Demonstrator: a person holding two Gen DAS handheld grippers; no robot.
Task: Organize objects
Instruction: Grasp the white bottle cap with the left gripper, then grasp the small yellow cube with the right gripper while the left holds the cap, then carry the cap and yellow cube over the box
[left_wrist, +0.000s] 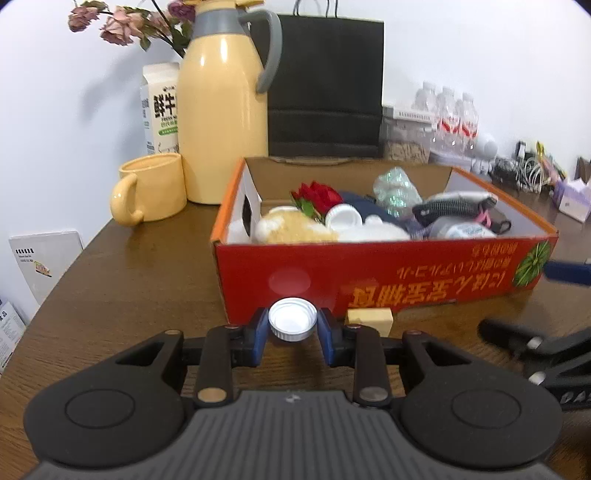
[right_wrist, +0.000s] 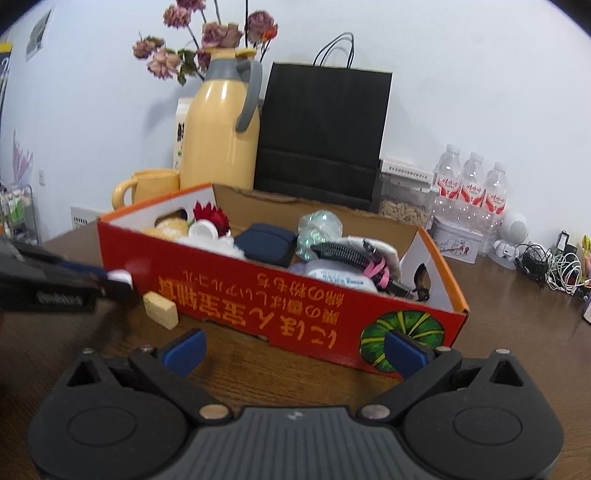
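White plastic: a bottle cap (left_wrist: 293, 324), open side up, is pinched between the blue pads of the left gripper (left_wrist: 293, 330), just in front of the long wall of the red box (left_wrist: 369, 273).
Box contents: a red fabric flower (left_wrist: 317, 197), a plush toy (left_wrist: 291, 227), a white capped bottle (left_wrist: 345, 216), a dark blue pouch (right_wrist: 266, 243), a crumpled clear wrapper (left_wrist: 395, 190) and a black zip case (left_wrist: 454, 206), all lying inside the one open compartment.
Loose on the table: a pale yellow block (left_wrist: 369, 320) sits on the wooden table (left_wrist: 122, 280), touching or just beside the box's front wall, right of the cap.
Only the left view shows: the cap's hollow inside and the grip on it; the text on the milk carton (left_wrist: 160, 110).
Only the right view shows: the box's short end wall with its handle cut-out, the pumpkin print, the full black paper bag (right_wrist: 323, 136) with handles, and the left gripper from its side at the far left, blurred.
Left tool pose: level, low over the table, pointing square at the box front.
Right tool: the right gripper (right_wrist: 293, 350) is spread wide with nothing between its pads, aimed at the box's right front corner; one pad overlaps the pumpkin print.
Behind the box: yellow thermos jug (left_wrist: 221, 110), yellow mug (left_wrist: 151, 188), dried roses (right_wrist: 207, 40), water bottles (right_wrist: 469, 188).
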